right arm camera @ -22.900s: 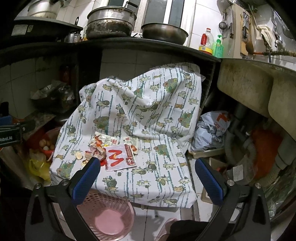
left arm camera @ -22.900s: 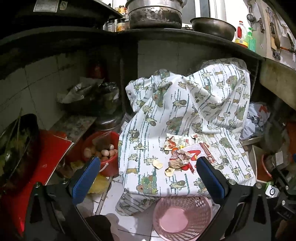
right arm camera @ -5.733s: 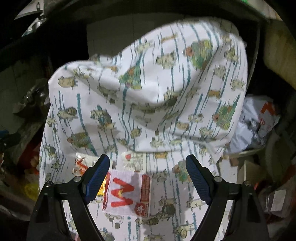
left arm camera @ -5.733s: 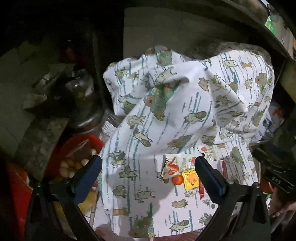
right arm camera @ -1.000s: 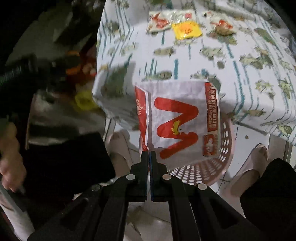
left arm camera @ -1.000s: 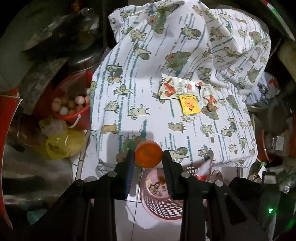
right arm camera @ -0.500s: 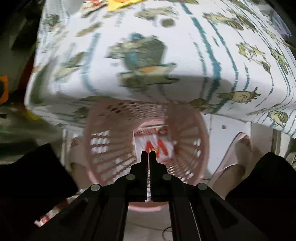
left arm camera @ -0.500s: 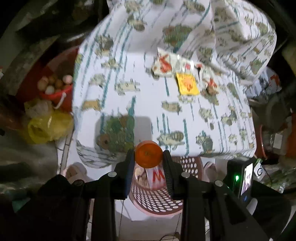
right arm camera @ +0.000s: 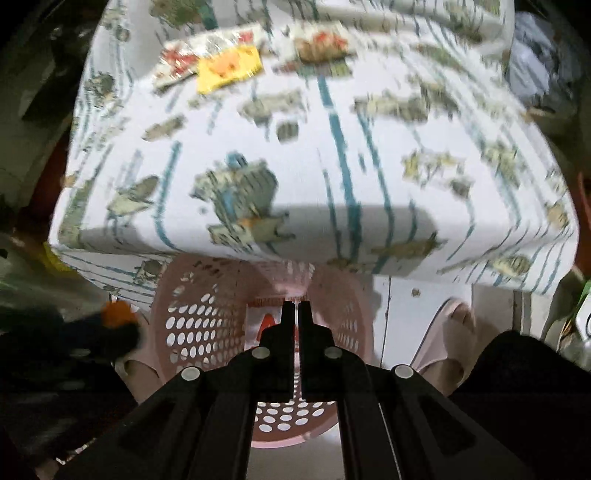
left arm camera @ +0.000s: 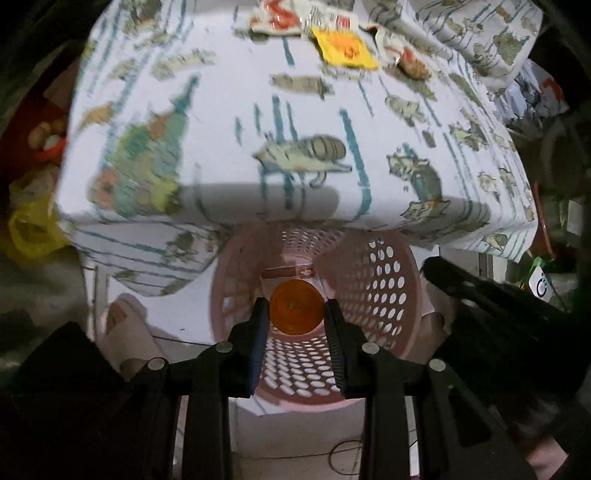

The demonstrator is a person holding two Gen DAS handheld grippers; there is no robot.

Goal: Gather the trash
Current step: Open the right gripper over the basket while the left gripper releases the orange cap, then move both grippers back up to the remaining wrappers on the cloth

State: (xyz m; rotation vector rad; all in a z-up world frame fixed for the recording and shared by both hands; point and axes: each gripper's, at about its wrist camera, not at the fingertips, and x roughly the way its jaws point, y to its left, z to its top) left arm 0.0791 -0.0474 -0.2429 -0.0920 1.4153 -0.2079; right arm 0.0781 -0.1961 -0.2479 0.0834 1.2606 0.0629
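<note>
My left gripper (left arm camera: 295, 312) is shut on a round orange cap (left arm camera: 295, 306) and hangs over the mouth of the pink perforated basket (left arm camera: 380, 288) on the floor. The white wrapper with the red M (left arm camera: 291, 273) lies at the basket's bottom. My right gripper (right arm camera: 296, 306) points down into the same basket (right arm camera: 192, 314), shut, with nothing visible between its fingers; the wrapper (right arm camera: 266, 326) shows beyond its tips. The left gripper with the cap (right arm camera: 118, 314) appears blurred at the left. A yellow sachet (left arm camera: 345, 51) and other wrappers (left arm camera: 284, 18) lie on the cloth-covered table (left arm camera: 240, 129).
The table's front edge overhangs the far part of the basket. A person's slippered feet (right arm camera: 450, 332) stand on both sides of it. A red bucket of eggs (left arm camera: 48, 140) and a yellow bag (left arm camera: 29, 229) sit on the left. More clutter is at the right.
Both grippers sank toward the basket and tilted further down. The M wrapper left the right gripper and now lies in the basket. The left gripper kept hold of the orange cap.
</note>
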